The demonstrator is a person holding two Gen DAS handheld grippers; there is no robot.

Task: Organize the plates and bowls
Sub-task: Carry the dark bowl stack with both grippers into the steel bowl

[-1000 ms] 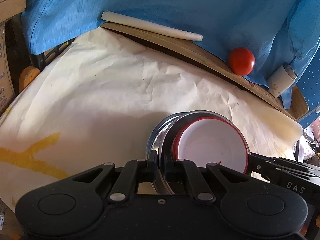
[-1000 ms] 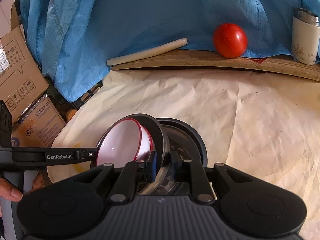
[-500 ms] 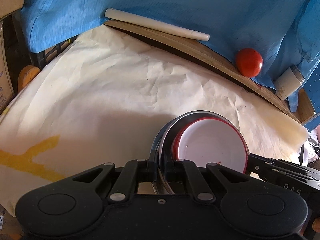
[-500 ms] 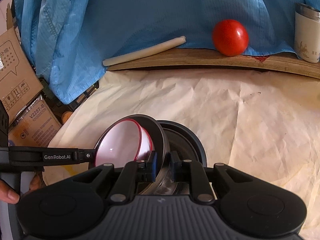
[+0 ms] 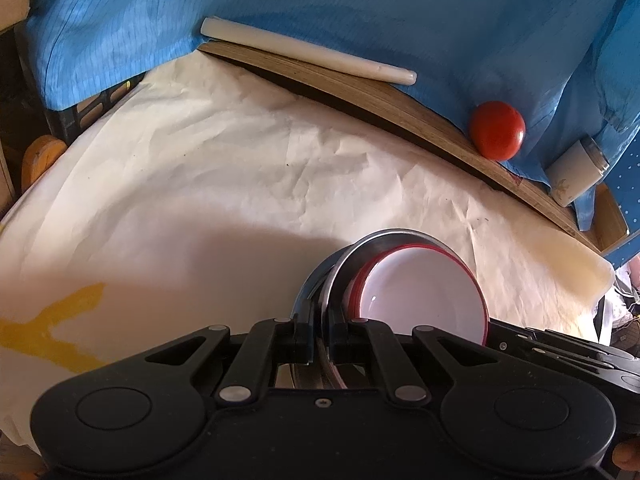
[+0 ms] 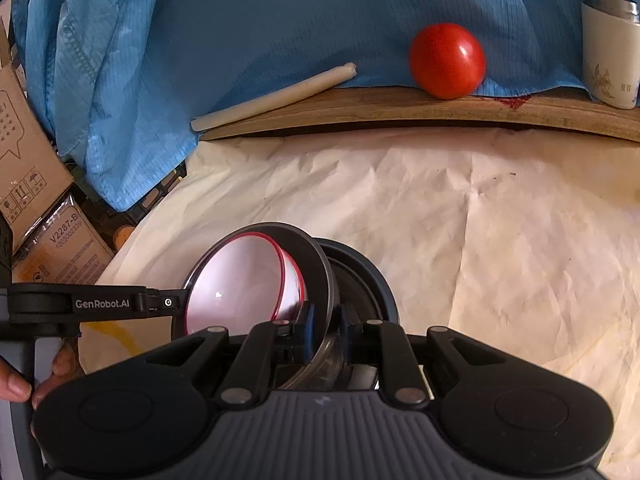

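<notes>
Nesting: red-rimmed bowl (image 5: 424, 300) inside steel bowl (image 6: 320, 264) (tilted) | left tongs (image 5: 320, 334), right tongs (image 6: 325, 330) pinching its rim

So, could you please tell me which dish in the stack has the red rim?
The white bowl, nested innermost; the steel dishes around it are plain metal.
</notes>
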